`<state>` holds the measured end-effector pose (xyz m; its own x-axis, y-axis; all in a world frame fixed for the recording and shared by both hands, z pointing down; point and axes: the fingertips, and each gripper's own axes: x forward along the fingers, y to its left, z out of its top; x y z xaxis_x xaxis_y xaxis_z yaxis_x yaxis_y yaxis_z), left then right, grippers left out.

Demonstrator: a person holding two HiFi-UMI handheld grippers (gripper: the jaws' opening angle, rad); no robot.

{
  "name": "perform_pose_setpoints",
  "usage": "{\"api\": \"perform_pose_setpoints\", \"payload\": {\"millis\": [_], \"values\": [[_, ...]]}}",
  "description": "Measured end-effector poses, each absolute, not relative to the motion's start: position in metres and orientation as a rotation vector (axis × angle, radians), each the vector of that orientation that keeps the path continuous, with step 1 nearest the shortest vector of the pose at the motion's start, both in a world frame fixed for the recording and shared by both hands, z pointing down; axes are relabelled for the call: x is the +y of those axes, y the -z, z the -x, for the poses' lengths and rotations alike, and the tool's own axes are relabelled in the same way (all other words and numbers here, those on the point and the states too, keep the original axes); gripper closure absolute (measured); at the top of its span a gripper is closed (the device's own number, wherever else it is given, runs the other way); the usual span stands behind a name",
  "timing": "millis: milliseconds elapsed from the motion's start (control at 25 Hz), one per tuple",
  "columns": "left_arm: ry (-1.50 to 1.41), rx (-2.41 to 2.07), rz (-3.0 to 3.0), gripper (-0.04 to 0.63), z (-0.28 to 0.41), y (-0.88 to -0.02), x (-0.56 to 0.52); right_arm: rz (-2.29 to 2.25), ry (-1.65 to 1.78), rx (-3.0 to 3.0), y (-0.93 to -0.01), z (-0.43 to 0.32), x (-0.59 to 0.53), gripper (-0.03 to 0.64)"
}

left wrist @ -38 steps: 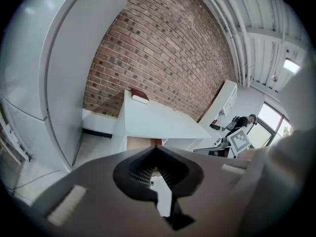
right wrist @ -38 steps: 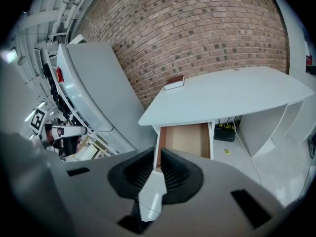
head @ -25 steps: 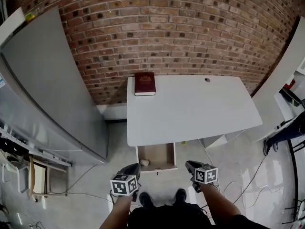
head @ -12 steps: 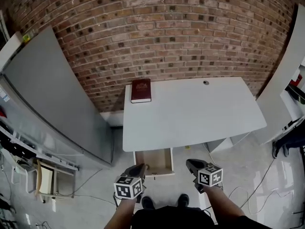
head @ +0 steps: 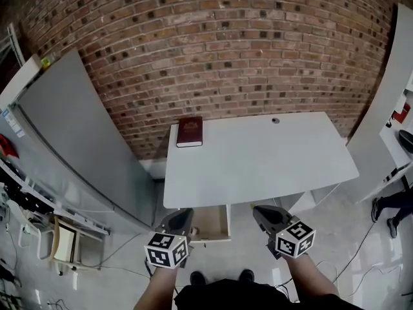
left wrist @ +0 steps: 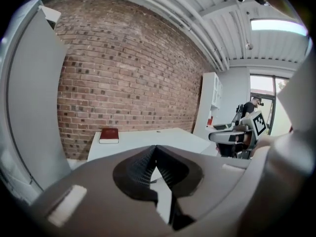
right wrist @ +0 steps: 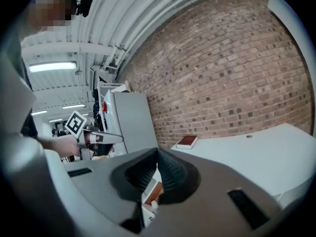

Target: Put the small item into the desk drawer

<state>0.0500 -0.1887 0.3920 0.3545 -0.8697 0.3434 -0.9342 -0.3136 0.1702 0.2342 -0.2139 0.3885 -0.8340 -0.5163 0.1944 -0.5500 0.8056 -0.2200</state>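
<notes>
Left hand-held gripper (left wrist: 156, 147): jaws together, tips touching, nothing between them. It points toward the desk and the wall. In the head view it is at the left side of the drawer.
Right hand-held gripper (right wrist: 158, 150): jaws have just been closing and now meet at the tips, with nothing between them. In the head view it is to the right of the drawer, apart from it.
Item (right wrist: 153, 204): a small pale thing. It lies inside the drawer and shows below the right jaws in the right gripper view. The head view does not show it.
Drawer (head: 216, 222): pulled out under the near edge of the desk, wooden inside.
Desk (head: 258, 154): white top, with its far edge toward the wall.
Book (head: 190, 132): dark red, lying flat on the far left corner of the desk.
Wall (head: 226, 44): red brick, behind the desk.
Panel (head: 71, 141): grey, standing to the left of the desk.
</notes>
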Motion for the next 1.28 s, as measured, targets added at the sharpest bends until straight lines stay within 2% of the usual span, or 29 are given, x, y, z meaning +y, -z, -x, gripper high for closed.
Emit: {"api": "perform_pose_setpoints", "payload": {"millis": [400, 920, 1280], "values": [[-0.125, -1.731, -2.494, 0.586, -0.026, -0.294, -0.173, -0.982, -0.138, -3.033, -0.29, -0.218, -0.193, 0.603], [-0.064, -1.771, -2.425, 0.586, 0.025, -0.299, -0.156, -1.018, -0.133, -3.023, -0.286, -0.181, -0.178, 0.604], [-0.056, -1.766, -2.399, 0.586, 0.032, -0.31, -0.153, -0.994, -0.146, -3.015, -0.293, -0.174, -0.174, 0.604]]}}
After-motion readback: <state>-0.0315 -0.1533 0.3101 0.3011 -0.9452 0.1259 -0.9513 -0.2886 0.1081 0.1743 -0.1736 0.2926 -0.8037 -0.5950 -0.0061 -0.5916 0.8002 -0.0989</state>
